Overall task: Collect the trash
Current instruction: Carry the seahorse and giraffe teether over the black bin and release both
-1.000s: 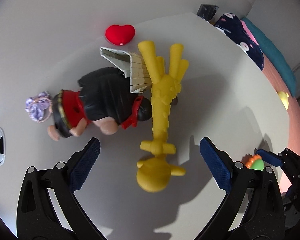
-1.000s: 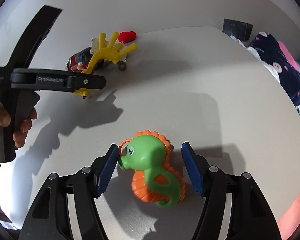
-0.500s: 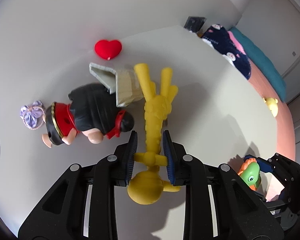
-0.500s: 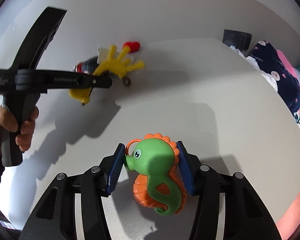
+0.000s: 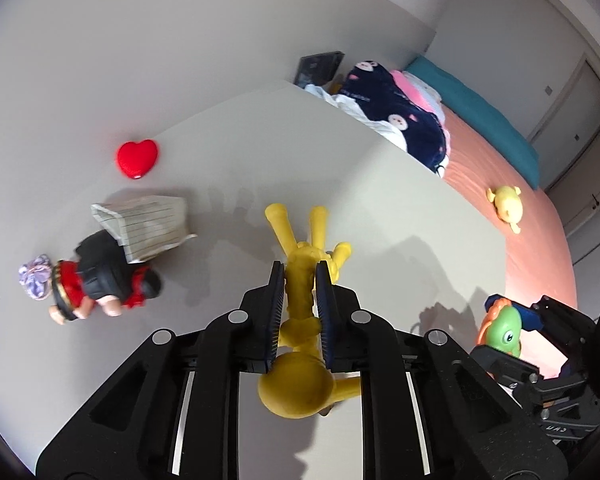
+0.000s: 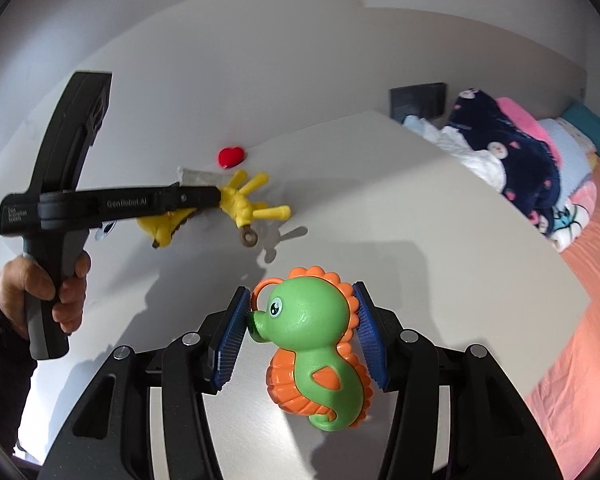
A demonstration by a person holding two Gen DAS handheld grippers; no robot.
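Note:
My left gripper [image 5: 298, 280] is shut on the neck of a yellow long-legged toy animal [image 5: 296, 384]. The toy hangs clear of the white table [image 5: 380, 200], legs pointing away. In the right wrist view the same gripper [image 6: 216, 198] carries the yellow toy [image 6: 244, 200] above its shadow, with a person's hand [image 6: 44, 292] on the handle. My right gripper [image 6: 302, 316] is shut on a green and orange seahorse toy [image 6: 316, 320], one blue pad on its snout and the other on its back fin. The left wrist view shows that seahorse [image 5: 504, 326] at the far right.
On the table lie a red heart [image 5: 137, 158], a folded lined paper [image 5: 148, 224], a doll in black and red [image 5: 104, 284] and a purple scrunchie [image 5: 36, 282]. Beyond the table's right edge is a bed with a navy blanket [image 5: 400, 120] and a yellow plush [image 5: 504, 206].
The left jaws went from wide open to shut on the yellow toy and raised it off the table. The right jaws closed onto the seahorse and lifted it too.

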